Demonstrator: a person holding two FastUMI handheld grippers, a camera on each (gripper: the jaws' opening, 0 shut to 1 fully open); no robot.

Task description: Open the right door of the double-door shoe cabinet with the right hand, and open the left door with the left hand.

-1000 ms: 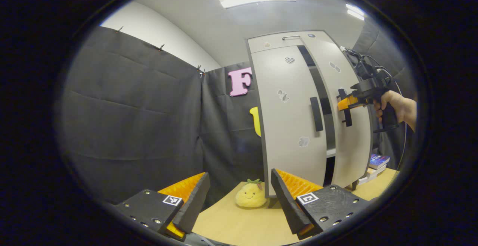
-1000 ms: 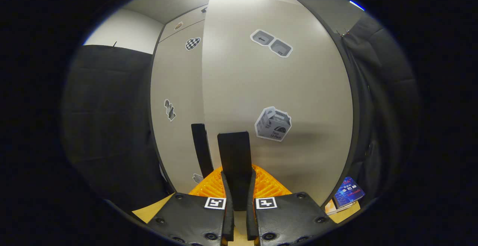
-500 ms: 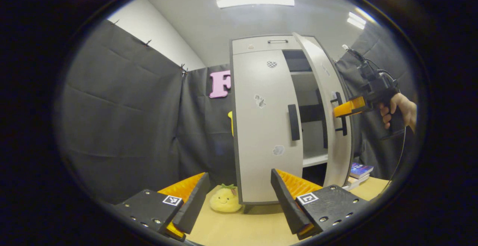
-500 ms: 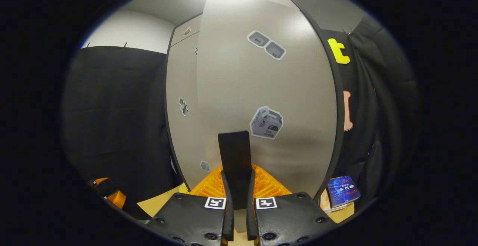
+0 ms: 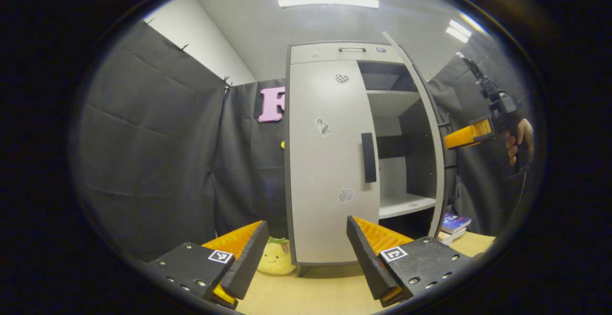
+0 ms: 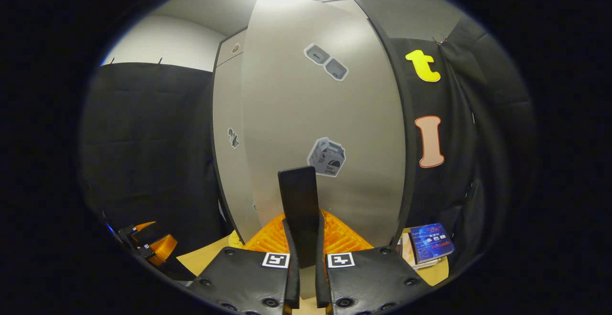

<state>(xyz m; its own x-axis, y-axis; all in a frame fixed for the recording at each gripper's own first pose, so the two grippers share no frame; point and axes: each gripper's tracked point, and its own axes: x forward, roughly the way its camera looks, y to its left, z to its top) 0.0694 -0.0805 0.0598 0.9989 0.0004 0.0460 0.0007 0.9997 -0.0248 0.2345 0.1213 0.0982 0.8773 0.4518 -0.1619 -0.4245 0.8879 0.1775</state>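
My right gripper [image 6: 303,262] is closed, and both fingers press on the handle [image 6: 299,205] that stands between them. In the left gripper view I see it far on the right [image 5: 460,138], held high by my hand [image 5: 521,140] on its grip. My left gripper [image 5: 306,253] is low and near, with its jaws wide apart and touching nothing.

My tall grey two-door shoe cabinet [image 5: 330,162] stands on the light wooden table [image 5: 306,296]. Its right door [image 5: 420,128] swings out to the right, with white shelves [image 5: 406,203] behind it. A yellow plush toy [image 5: 275,260] sits left of the cabinet, and stacked books [image 5: 453,224] lie right.
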